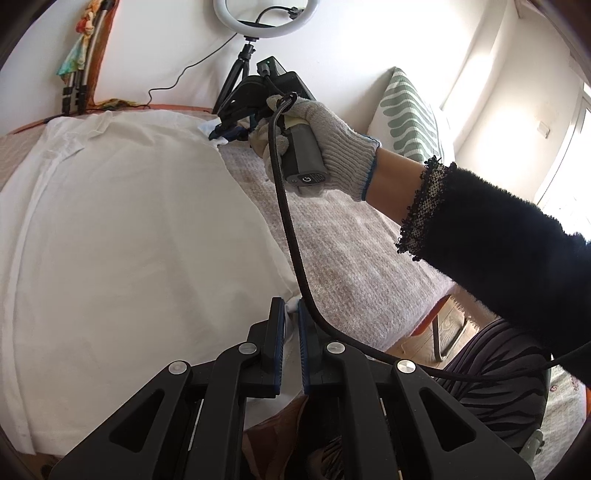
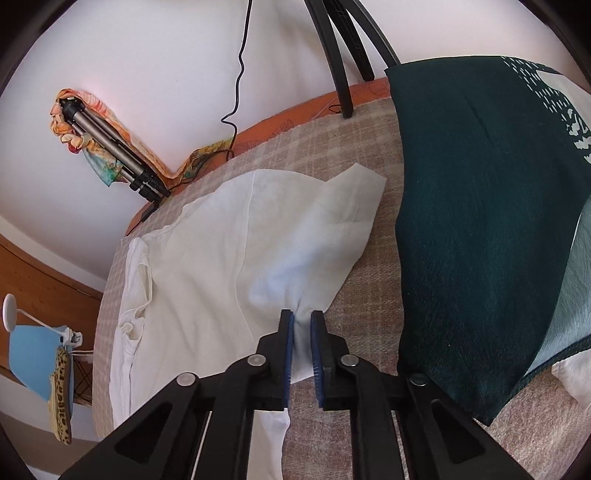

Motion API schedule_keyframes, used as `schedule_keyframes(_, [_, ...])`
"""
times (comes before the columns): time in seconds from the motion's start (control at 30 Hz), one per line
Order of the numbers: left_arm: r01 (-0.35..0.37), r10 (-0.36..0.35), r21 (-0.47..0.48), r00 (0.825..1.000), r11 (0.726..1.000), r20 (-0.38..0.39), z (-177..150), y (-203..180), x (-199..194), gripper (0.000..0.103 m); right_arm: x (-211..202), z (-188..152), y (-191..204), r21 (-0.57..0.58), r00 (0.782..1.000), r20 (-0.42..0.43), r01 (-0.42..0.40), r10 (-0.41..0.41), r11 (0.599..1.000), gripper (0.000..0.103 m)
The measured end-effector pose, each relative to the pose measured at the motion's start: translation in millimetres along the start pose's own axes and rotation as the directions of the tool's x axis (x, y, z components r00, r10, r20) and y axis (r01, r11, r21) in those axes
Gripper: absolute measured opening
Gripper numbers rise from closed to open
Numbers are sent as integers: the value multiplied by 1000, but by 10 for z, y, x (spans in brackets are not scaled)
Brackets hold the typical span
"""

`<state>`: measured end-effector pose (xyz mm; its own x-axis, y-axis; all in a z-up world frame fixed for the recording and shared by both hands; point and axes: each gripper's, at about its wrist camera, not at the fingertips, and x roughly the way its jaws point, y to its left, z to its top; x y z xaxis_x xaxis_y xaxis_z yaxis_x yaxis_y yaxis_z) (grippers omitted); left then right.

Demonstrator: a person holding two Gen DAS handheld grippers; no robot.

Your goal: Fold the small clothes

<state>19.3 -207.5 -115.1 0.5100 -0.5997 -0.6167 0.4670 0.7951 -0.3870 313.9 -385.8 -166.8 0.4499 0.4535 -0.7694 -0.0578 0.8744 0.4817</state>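
Observation:
A white shirt (image 1: 129, 221) lies spread on a beige checked blanket (image 1: 351, 236). My left gripper (image 1: 291, 308) is shut on the shirt's near right edge. My right gripper (image 1: 231, 131) shows in the left wrist view at the far end, held by a gloved hand (image 1: 332, 140), pinching the shirt's far right corner. In the right wrist view my right gripper (image 2: 302, 317) is shut on white cloth of the shirt (image 2: 221, 258), with a sleeve (image 2: 351, 199) spread beyond it.
A dark green cushion (image 2: 480, 221) lies right of the shirt. A ring light on a tripod (image 1: 255, 33) stands at the back with a cable. A green patterned pillow (image 1: 410, 114) leans at the right. A folded tripod (image 2: 110, 147) rests by the wall.

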Motion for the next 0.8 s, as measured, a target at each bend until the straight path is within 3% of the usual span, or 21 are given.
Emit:
schedule_keyframes(0.2, [10, -8, -64, 999, 998, 35, -55, 134, -154, 6, -187, 77, 237, -49, 998, 54, 27, -25, 998, 2])
schedule_keyframes(0.43, [13, -1, -136, 996, 991, 90, -120, 315, -398, 6, -332, 137, 989, -248, 988, 100, 142, -120, 958, 1])
schedule_keyframes(0.8, [-33, 66, -255, 990, 966, 122, -288, 785, -734, 6, 196, 47, 2020, -446, 981, 81, 192, -175, 874, 1])
